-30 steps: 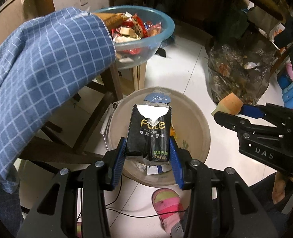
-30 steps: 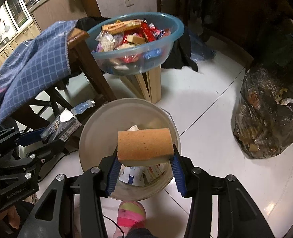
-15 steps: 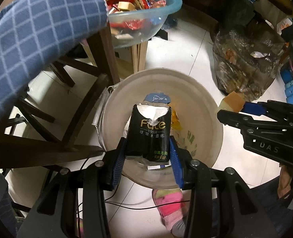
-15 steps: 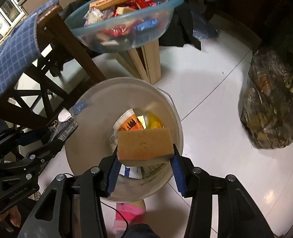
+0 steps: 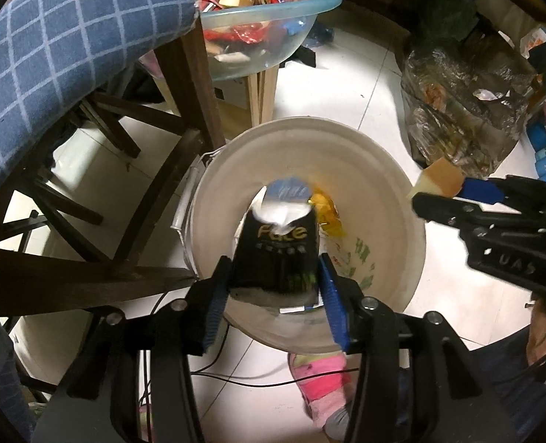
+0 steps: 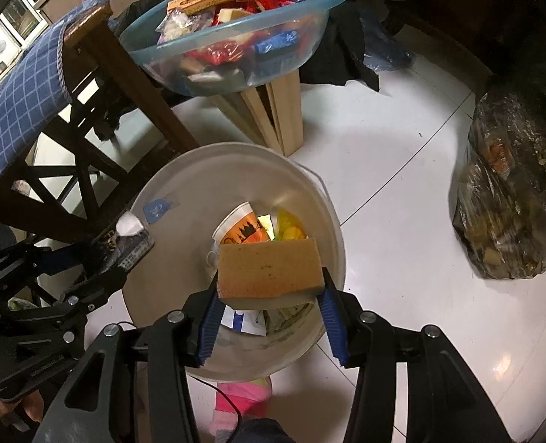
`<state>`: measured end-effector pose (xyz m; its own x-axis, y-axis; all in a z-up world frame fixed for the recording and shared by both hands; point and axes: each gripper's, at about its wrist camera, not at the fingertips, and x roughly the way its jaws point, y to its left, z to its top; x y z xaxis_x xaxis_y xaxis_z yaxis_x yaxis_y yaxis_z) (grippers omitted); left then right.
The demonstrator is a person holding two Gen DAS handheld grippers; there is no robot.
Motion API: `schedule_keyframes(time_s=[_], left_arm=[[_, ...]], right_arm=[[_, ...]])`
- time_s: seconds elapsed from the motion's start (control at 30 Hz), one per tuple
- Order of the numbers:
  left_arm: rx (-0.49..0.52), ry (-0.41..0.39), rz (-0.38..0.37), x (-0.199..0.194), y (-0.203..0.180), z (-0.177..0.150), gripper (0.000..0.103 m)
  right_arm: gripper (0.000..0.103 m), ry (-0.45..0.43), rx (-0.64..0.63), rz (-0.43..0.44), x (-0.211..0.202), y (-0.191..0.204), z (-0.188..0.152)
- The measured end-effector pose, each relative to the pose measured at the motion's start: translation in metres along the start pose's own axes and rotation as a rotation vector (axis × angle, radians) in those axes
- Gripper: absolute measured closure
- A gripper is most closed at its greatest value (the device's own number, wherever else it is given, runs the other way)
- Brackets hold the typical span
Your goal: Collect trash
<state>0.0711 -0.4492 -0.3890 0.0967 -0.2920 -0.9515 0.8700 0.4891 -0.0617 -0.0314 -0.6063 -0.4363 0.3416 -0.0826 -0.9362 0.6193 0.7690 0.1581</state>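
Observation:
My left gripper [image 5: 276, 295] is shut on a black tissue pack [image 5: 276, 254] and holds it over the mouth of a beige trash bucket [image 5: 214, 199]. My right gripper [image 6: 269, 317] is shut on an orange sponge [image 6: 269, 269] and holds it over the same bucket [image 6: 184, 184], which holds a paper cup [image 6: 241, 227] and yellow wrappers [image 6: 291, 227]. The right gripper with its sponge [image 5: 443, 177] shows at the right of the left wrist view. The left gripper with the pack [image 6: 129, 245] shows at the left of the right wrist view.
A blue basin [image 6: 236, 29] full of wrappers stands on a wooden stool [image 6: 273, 114] behind the bucket. A dark wooden table with a blue checked cloth [image 5: 51, 55] is at the left. A full dark trash bag [image 6: 509, 199] sits on the white tile floor at the right.
Both grippers have moved down and forward over the bucket, still holding the tissue pack and the sponge. The bucket's inside now shows more fully.

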Motion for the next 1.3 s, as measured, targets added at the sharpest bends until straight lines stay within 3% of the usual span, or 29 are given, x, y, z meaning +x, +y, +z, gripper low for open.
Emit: schedule_keyframes(time_s=[0.13,0.23,0.5,0.73,0.87,1.03,1.3], left_arm=[[-0.012,-0.005,0.011,-0.001,0.006,0.000,0.031],[-0.012,-0.005,0.012,-0.001,0.006,0.000,0.023],[-0.023,-0.010,0.036,-0.003,0.011,-0.001,0.023],[-0.021,-0.066,0.073,-0.025,0.009,-0.001,0.013],[-0.026,-0.159,0.081,-0.058,0.006,-0.002,0.009],[-0.047,-0.350,0.106,-0.125,0.006,-0.005,0.008],[-0.117,-0.651,0.245,-0.231,0.008,-0.033,0.006]], right_arm=[[0.038,-0.009,0.005,0.004,-0.004,-0.001,-0.001],[0.032,-0.018,0.005,0.007,-0.006,0.000,0.000],[0.032,-0.070,0.030,0.012,-0.021,-0.007,0.000],[0.018,-0.151,0.032,-0.025,-0.051,-0.004,-0.006],[0.010,-0.282,0.028,-0.046,-0.087,-0.001,-0.017],[0.005,-0.481,0.044,-0.053,-0.146,-0.002,-0.041],[0.005,-0.714,0.002,-0.098,-0.238,0.020,-0.083]])
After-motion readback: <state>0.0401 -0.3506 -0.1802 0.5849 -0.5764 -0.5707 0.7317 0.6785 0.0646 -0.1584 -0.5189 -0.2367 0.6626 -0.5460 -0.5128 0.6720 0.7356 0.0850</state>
